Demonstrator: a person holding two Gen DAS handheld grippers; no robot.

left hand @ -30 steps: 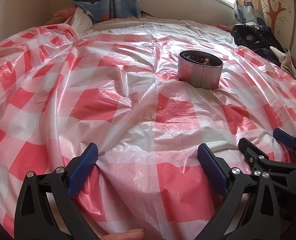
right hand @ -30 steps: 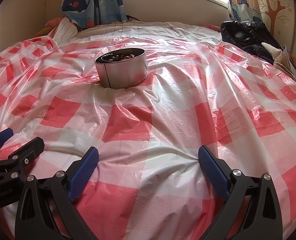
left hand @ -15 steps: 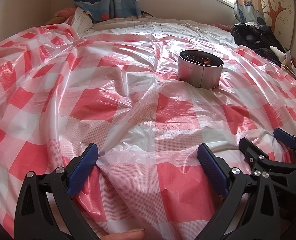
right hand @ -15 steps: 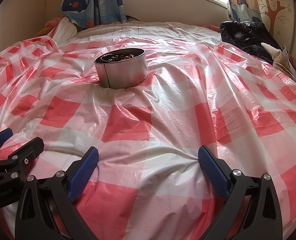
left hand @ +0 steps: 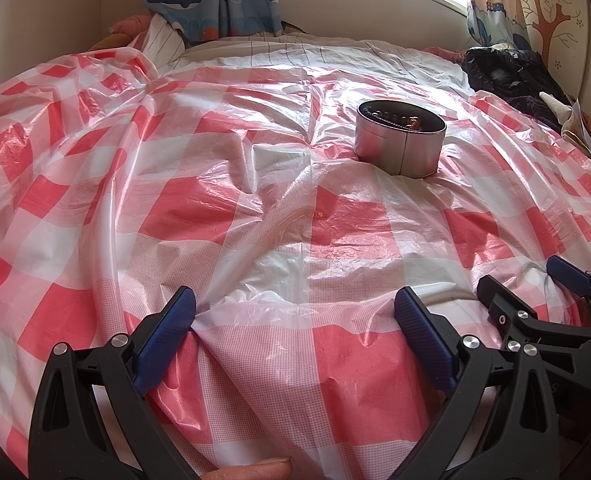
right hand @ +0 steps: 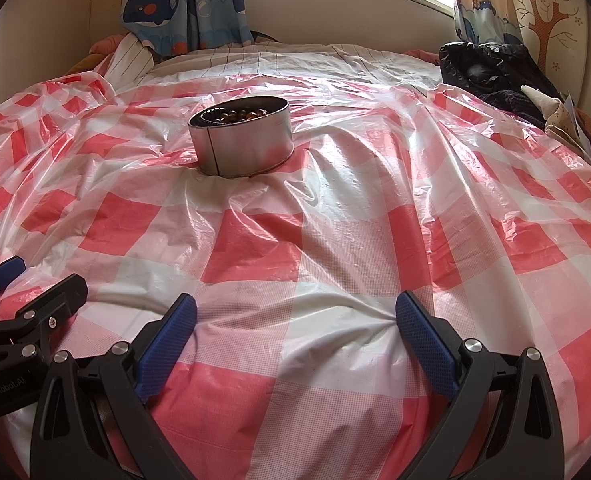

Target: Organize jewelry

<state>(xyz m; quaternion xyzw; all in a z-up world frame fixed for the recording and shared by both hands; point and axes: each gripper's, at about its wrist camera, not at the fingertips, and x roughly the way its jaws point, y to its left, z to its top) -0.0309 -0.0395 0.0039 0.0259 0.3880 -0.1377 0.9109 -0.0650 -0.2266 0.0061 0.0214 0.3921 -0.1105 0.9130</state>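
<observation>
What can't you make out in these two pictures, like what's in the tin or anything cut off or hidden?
- Tin contents: both views show only brown beads above the rim; the wall hides whatever lies lower, and the pieces are too small to name.
- Dark heap at far right: both views, fisheye edge squeezes it; items unclear.
- Finger: left view, cut off by the bottom edge.
- Left gripper and right gripper: open; bodies cut off below.

A child's bedroom: bed (right hand: 295, 56) under a window, whale-print curtains (right hand: 183, 4) (tree mural (right hand: 543, 20) too).
</observation>
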